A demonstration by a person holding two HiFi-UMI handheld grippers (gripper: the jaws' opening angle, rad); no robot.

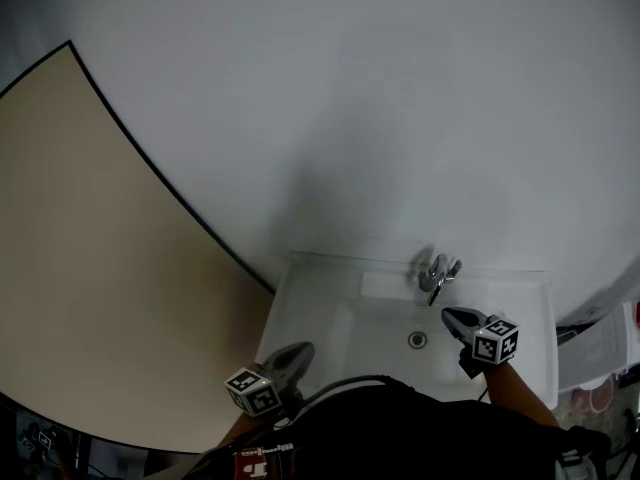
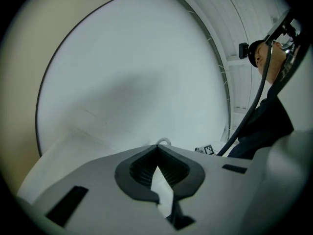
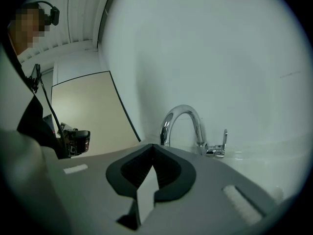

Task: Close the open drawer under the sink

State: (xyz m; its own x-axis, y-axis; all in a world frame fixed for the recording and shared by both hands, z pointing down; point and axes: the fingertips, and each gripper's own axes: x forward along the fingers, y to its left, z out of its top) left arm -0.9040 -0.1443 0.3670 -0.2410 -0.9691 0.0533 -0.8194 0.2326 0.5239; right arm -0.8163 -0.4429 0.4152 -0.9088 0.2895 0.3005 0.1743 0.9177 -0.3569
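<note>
The drawer under the sink is in no view; my dark-clothed body (image 1: 400, 428) covers the space below the basin's front edge. The white sink (image 1: 330, 313) has a round drain (image 1: 417, 340) and a chrome faucet (image 1: 436, 275) at its back rim. My left gripper (image 1: 300, 349) hovers over the sink's front left corner, jaws closed tip to tip with nothing between them (image 2: 157, 146). My right gripper (image 1: 448, 314) is over the basin just right of the drain, also shut and empty (image 3: 152, 145), with the faucet (image 3: 185, 124) close ahead of it.
A large round pale panel with a thin dark rim (image 1: 150, 163) rises behind the sink, with a beige wall (image 1: 80, 268) to its left. At the right edge stands a white rack with small items (image 1: 600, 368). A person with a head camera (image 2: 261, 55) shows at the side.
</note>
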